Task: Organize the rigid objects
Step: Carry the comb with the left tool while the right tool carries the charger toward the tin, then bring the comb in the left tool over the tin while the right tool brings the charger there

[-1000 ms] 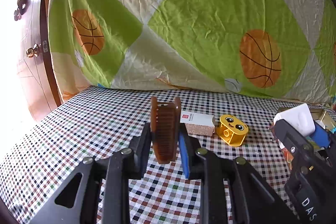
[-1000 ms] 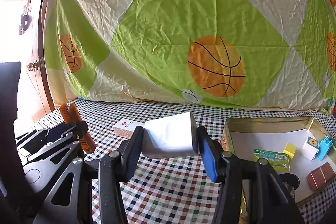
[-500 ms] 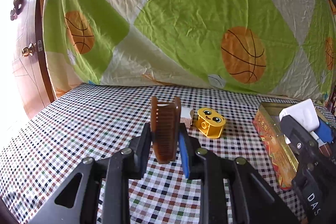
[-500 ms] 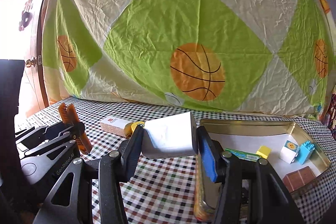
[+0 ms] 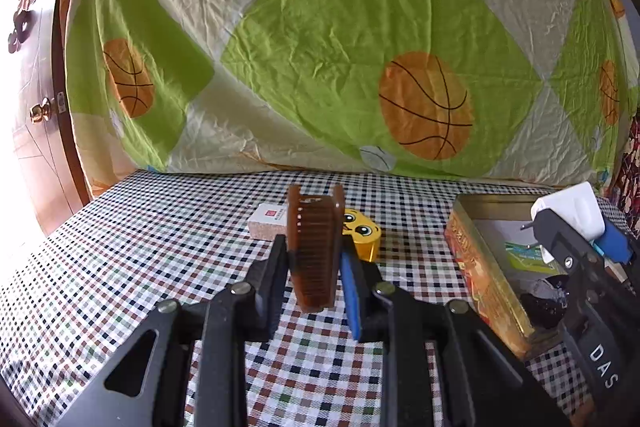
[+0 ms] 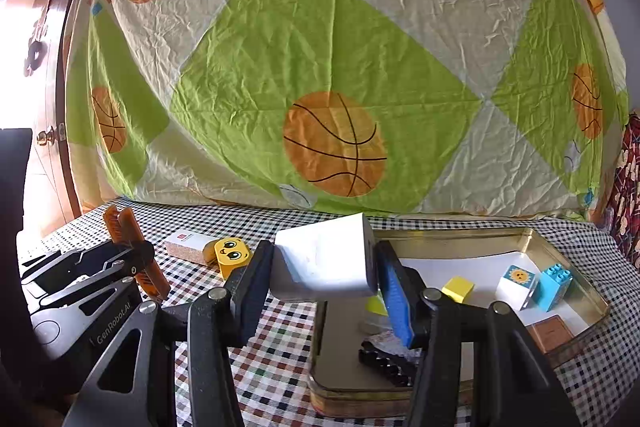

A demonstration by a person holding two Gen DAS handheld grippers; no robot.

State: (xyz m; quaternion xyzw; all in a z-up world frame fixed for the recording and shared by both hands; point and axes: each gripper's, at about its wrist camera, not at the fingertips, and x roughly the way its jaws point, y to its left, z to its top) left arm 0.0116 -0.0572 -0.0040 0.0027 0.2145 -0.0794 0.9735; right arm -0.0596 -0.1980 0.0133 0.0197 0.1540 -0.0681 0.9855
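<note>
well, nearest first.
left gripper (image 5: 313,259): fingers clamped on a brown comb (image 5: 314,247), which stands upright between the pads, teeth side facing the camera, lifted above the checked tablecloth (image 5: 140,267).
right gripper (image 6: 324,267): fingers clamped on a white block (image 6: 326,261), tilted a little, held over the near-left corner of the gold tin (image 6: 576,267); in the left view the same gripper (image 5: 576,223) shows at 3 o'clock, above the tin (image 5: 476,267).
tin, near part: a dark ridged item (image 6: 386,361) lies at 6 o'clock under the right gripper; what it is cannot be told.
tin, middle: a yellow cube (image 6: 458,289) on the white liner, a brown block (image 6: 550,333) at 4 o'clock by the rim.
tin, far right: a white block with a sun face (image 6: 516,285) touching a light blue brick (image 6: 556,283).
cloth beyond the left gripper: a yellow smiley block (image 5: 362,233) at 1 o'clock just behind the comb, and a small white box with a red mark (image 5: 266,223) at 11 o'clock beside it.
farthest: a basketball-print sheet (image 5: 340,47) hangs behind the table, a wooden door (image 5: 32,87) at 9 o'clock.
</note>
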